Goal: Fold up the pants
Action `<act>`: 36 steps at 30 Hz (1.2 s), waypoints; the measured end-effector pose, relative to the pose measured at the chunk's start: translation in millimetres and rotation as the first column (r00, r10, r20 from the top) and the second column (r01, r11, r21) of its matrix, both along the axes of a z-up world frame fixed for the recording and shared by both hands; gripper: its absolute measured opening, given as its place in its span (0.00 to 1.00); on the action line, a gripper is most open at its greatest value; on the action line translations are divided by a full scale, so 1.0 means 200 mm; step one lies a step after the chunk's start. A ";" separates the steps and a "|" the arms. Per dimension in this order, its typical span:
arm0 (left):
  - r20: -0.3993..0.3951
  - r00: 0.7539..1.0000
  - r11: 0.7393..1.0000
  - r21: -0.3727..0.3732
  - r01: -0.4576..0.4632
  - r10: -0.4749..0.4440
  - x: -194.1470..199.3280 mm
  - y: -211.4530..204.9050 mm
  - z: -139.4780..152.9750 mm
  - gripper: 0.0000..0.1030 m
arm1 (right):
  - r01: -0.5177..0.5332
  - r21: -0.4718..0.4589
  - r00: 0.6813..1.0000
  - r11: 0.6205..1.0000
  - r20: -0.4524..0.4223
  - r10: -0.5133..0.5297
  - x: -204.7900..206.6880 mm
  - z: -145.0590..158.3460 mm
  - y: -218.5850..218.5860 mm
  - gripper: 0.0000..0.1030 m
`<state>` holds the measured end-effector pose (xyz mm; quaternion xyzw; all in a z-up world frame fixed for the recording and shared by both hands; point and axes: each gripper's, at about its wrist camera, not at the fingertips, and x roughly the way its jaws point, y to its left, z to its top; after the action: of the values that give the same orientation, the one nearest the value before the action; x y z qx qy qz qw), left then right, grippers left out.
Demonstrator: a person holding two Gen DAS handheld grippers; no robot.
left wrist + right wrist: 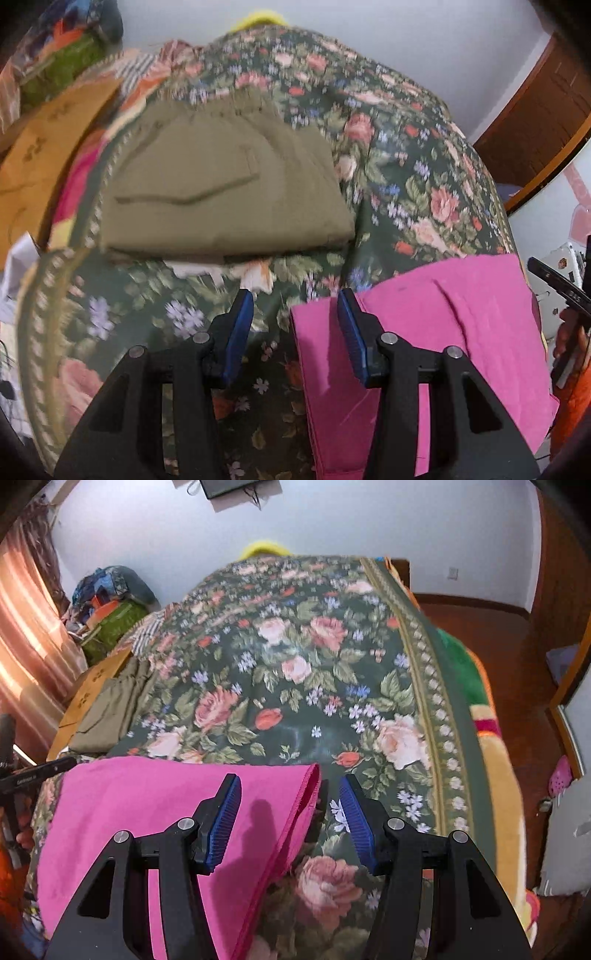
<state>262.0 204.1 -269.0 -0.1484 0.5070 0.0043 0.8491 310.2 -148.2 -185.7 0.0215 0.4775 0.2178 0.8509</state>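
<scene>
Pink pants (424, 332) lie flat on the flowered bedspread (388, 166), at lower right in the left wrist view and lower left in the right wrist view (147, 812). My left gripper (295, 299) is open above the pants' left edge, holding nothing. My right gripper (290, 784) is open above the pants' right edge near the hem (310, 794), holding nothing. A folded olive garment (221, 184) lies beyond on the bed; it also shows in the right wrist view (110, 709).
Orange boxes (44, 155) and piled bedding (62, 48) sit at the bed's far left. The bed's right edge (491, 775) drops to a wooden floor (517, 646). A black tripod arm (557, 284) stands near the pants.
</scene>
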 end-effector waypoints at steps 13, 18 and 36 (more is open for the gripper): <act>-0.011 0.999 0.996 -0.081 0.034 -0.035 -0.01 -0.02 -0.05 0.24 | -0.055 0.048 0.995 0.997 -0.075 0.059 0.06 -0.16 0.06 0.43; 0.014 1.000 0.999 -0.041 0.025 -0.025 -0.03 -0.03 -0.03 0.15 | -0.081 0.051 0.994 0.995 -0.069 0.085 0.06 -0.16 0.09 0.12; 0.060 0.997 0.993 0.101 -0.057 0.051 -0.11 0.02 0.07 0.13 | -0.137 -0.070 0.983 0.988 0.109 0.144 0.14 -0.05 0.28 0.05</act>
<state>239.9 207.6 -255.1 -0.1182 0.4775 0.0492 0.8693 339.1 -92.4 -195.2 -0.0514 0.4352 0.2633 0.8594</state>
